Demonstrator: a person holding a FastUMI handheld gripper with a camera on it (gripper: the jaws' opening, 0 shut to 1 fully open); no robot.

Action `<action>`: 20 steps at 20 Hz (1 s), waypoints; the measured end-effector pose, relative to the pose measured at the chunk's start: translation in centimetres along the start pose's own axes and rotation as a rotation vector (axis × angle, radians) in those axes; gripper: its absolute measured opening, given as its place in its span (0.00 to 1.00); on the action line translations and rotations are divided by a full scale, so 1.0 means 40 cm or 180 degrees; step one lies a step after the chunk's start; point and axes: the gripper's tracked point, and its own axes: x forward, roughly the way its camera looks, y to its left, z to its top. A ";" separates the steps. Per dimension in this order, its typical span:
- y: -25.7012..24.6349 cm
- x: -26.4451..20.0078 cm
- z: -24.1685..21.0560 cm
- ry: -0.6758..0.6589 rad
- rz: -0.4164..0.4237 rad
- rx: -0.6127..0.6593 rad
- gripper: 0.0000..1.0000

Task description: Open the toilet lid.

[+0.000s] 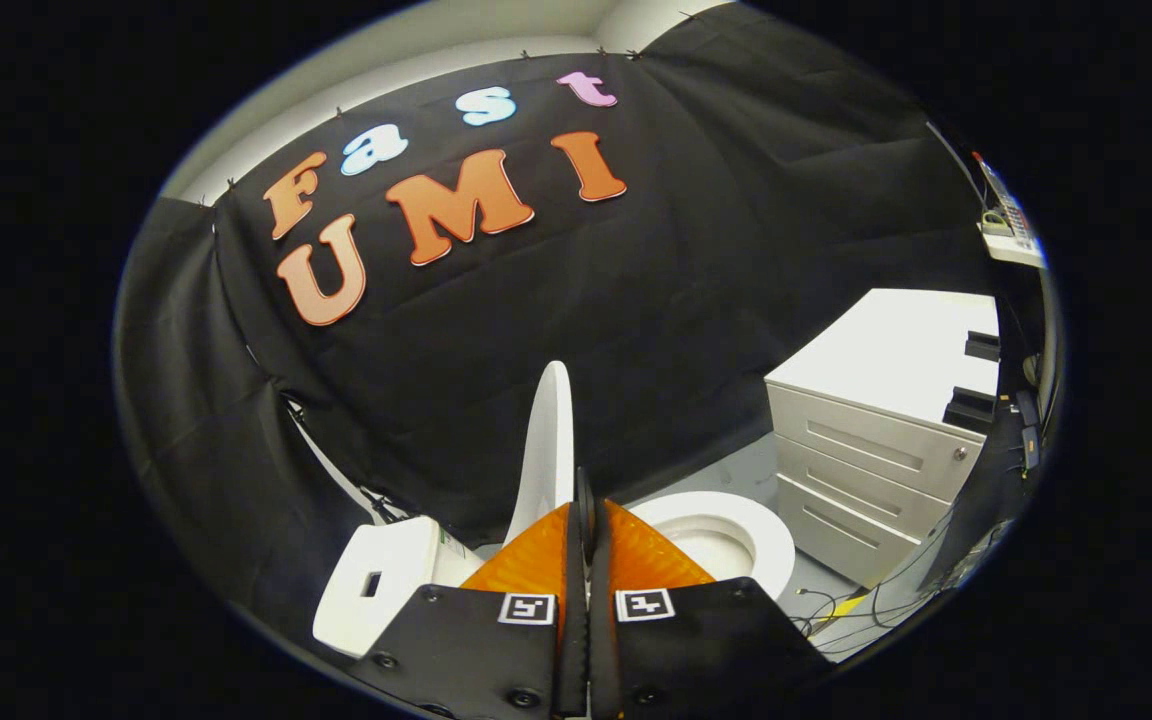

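The white toilet lid (pixel 548 440) stands raised and nearly upright, seen edge-on, just beyond my fingertips and slightly to their left. To the right of the fingers lies the white seat ring with the open bowl (pixel 726 540). The white tank (pixel 376 585) sits to the left, behind the raised lid. My gripper (pixel 586 505) is shut, its orange fingers (pixel 526 570) pressed together with nothing between them. The lid's lower part is hidden behind the left finger, and I cannot tell whether it touches the finger.
A white cabinet with three drawers (pixel 876 440) stands right of the toilet, with small black items on its top. Cables (pixel 866 600) lie on the floor before it. A shelf with a device (pixel 1011 225) hangs farther right.
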 end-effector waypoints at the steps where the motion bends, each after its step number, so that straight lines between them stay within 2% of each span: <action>1: 0.018 -0.006 0.001 -0.0014 0.0009 -0.0025 0.09; 9: 0.190 -0.039 0.006 -0.0044 0.0190 -0.0316 0.09; 20: 0.468 -0.100 -0.055 -0.0021 0.0609 -0.0870 0.09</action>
